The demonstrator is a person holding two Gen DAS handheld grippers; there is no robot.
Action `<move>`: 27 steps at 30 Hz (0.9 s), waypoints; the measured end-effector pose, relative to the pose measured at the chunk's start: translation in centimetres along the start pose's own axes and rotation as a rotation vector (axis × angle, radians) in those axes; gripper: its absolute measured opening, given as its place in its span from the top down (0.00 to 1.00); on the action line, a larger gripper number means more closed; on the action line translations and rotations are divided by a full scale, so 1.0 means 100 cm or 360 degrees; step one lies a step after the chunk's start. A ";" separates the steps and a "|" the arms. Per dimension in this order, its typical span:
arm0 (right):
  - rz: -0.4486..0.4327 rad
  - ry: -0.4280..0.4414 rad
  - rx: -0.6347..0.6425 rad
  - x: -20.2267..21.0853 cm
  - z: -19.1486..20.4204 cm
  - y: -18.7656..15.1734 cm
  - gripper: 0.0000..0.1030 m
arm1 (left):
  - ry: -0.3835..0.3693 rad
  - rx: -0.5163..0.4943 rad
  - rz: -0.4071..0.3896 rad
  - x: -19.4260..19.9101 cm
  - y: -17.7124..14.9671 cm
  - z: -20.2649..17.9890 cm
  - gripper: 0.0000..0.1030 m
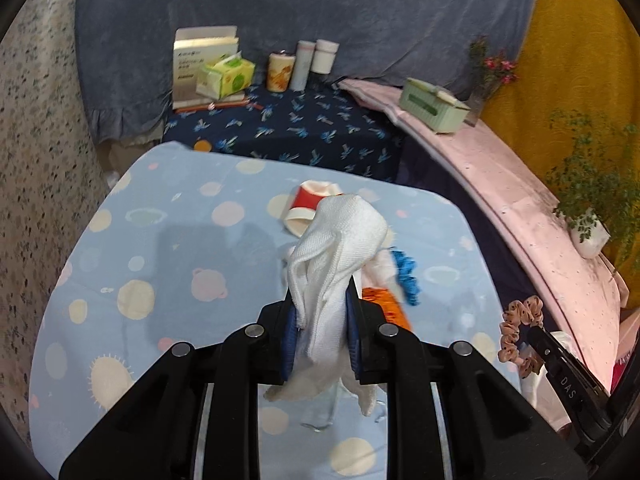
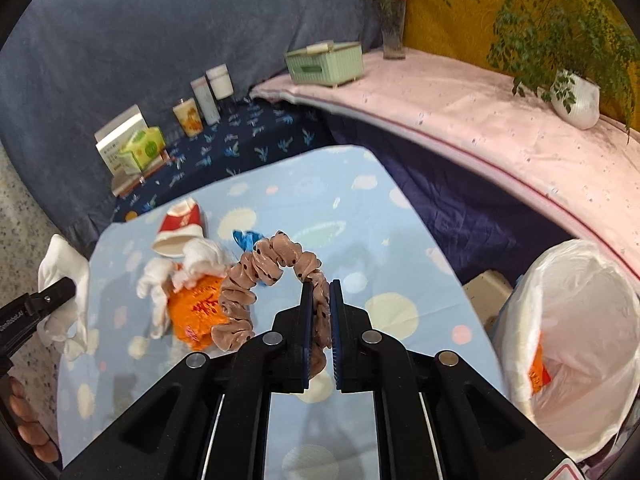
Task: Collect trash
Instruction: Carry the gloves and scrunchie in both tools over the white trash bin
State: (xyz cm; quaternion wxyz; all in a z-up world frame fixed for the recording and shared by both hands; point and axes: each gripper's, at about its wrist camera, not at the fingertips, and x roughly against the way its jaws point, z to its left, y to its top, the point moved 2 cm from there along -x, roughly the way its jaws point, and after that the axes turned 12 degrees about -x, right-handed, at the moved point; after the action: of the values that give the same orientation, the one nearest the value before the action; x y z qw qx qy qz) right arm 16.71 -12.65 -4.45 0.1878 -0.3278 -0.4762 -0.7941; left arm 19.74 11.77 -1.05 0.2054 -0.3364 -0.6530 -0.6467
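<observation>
Both grippers are loaded and clear of the table (image 2: 360, 168): the left gripper (image 1: 322, 320) pinches a crumpled white cloth (image 1: 340, 240) between its blue pads, and the right gripper (image 2: 320, 312) is pressed tight on a tan dotted scrunchie (image 2: 260, 276); this looks like the carry step, with the lined trash bin (image 2: 580, 320) just off the table's right edge. Next, each load needs swinging over the bin's mouth before release; a red paper cup (image 2: 180, 228), an orange wrapper (image 2: 198, 312) and blue scraps (image 2: 246, 240) remain on the table.
</observation>
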 end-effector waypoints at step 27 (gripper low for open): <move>-0.0349 -0.0047 -0.0278 0.122 -0.139 0.039 0.92 | -0.0325 -0.0549 -0.0120 0.056 -0.009 -0.234 0.80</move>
State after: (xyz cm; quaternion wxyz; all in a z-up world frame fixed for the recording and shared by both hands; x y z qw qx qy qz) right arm 5.65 -26.53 1.97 0.0637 -0.3005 -0.4409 -0.8433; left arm 11.34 -10.15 4.15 0.0531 -0.4058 -0.5621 -0.7187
